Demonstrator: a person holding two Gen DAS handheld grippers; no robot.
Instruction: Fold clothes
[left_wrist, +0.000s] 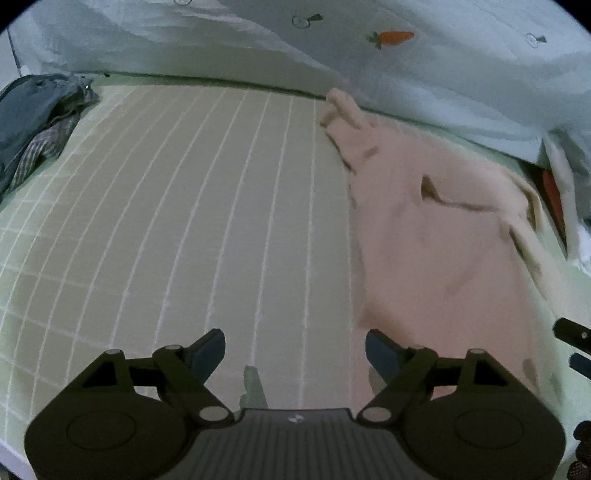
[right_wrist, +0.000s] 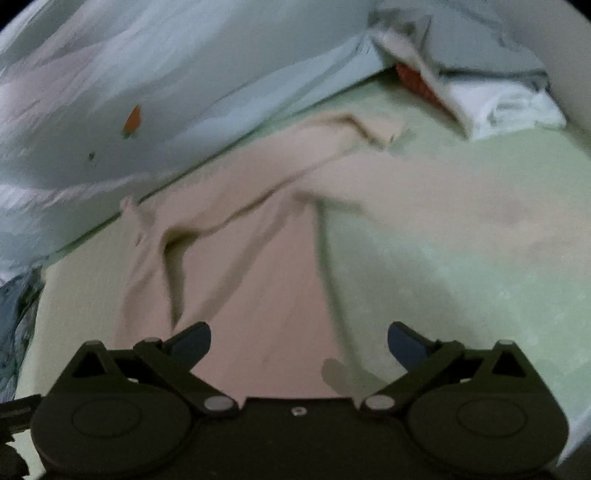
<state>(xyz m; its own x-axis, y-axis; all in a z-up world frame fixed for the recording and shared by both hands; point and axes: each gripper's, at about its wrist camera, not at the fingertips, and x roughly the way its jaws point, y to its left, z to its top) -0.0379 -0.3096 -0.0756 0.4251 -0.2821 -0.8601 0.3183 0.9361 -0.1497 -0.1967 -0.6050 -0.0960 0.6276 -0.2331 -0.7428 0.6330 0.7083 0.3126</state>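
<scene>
Left gripper (left_wrist: 295, 350): jaws apart, empty, over bare bed (left_wrist: 184, 221). Right gripper (right_wrist: 299, 341): jaws apart, empty, above near end of pink garment (right_wrist: 258, 295). Garment lies spread, rumpled, unfolded; long axis runs from grippers toward blanket (left_wrist: 332, 55). Step: flattening or pre-fold. Next grasp needs hem edge.
</scene>
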